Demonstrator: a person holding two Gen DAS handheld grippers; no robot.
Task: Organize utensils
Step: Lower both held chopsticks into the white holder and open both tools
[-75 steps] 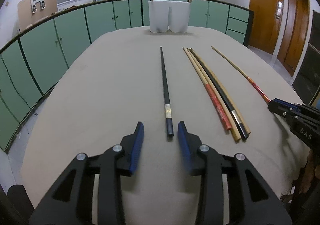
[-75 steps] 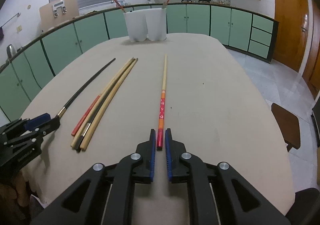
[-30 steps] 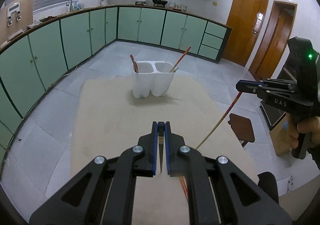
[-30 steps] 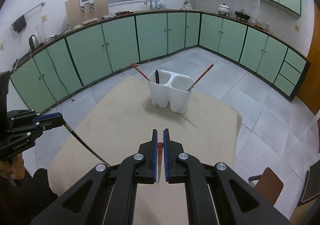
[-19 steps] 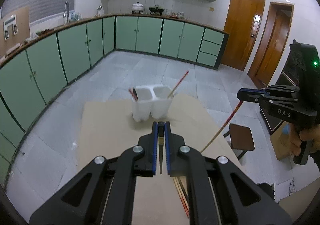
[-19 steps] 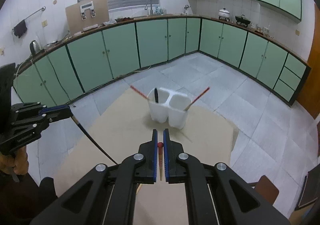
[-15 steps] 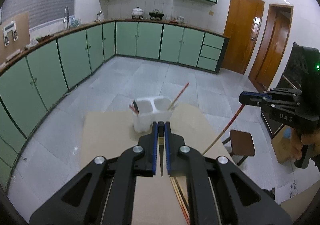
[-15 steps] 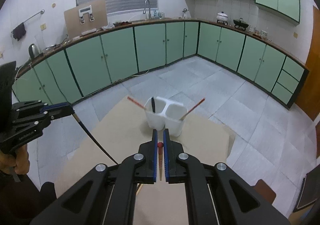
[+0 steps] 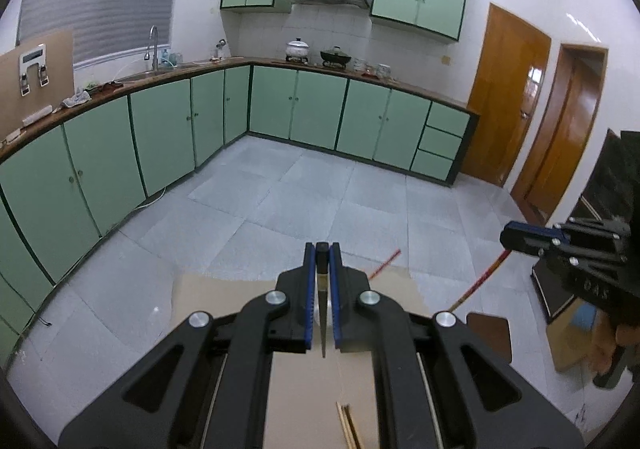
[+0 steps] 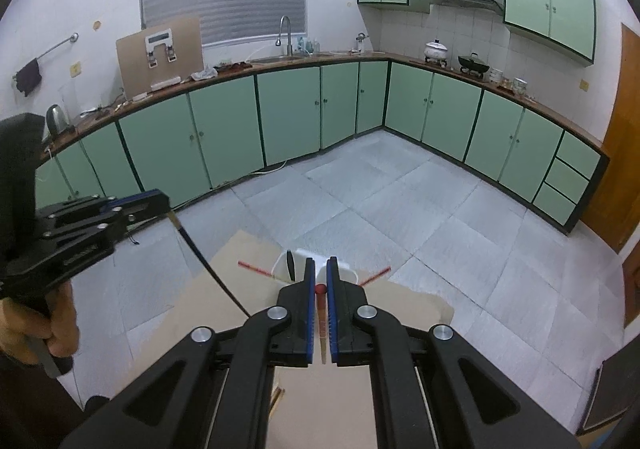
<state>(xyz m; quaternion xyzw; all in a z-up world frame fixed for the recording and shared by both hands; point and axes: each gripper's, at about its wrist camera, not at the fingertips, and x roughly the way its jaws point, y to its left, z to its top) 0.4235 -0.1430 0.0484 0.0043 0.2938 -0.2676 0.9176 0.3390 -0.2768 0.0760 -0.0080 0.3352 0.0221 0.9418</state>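
in the right wrist view alone, white holder (image 10: 348,272) shows (half hidden).

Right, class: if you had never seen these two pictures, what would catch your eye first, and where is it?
The left gripper, low and central, is shut on a black chopstick. Likewise the right gripper is shut on a red-ended chopstick, with the white holder on the beige table just beyond. Green cabinets ring the room.

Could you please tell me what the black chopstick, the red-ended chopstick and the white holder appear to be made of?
Black chopstick: probably lacquered wood or plastic; uniform dark sheen, pale band. Red-ended chopstick: likely painted bamboo; tan shaft. White holder: maybe plastic or ceramic; smooth, mostly hidden.
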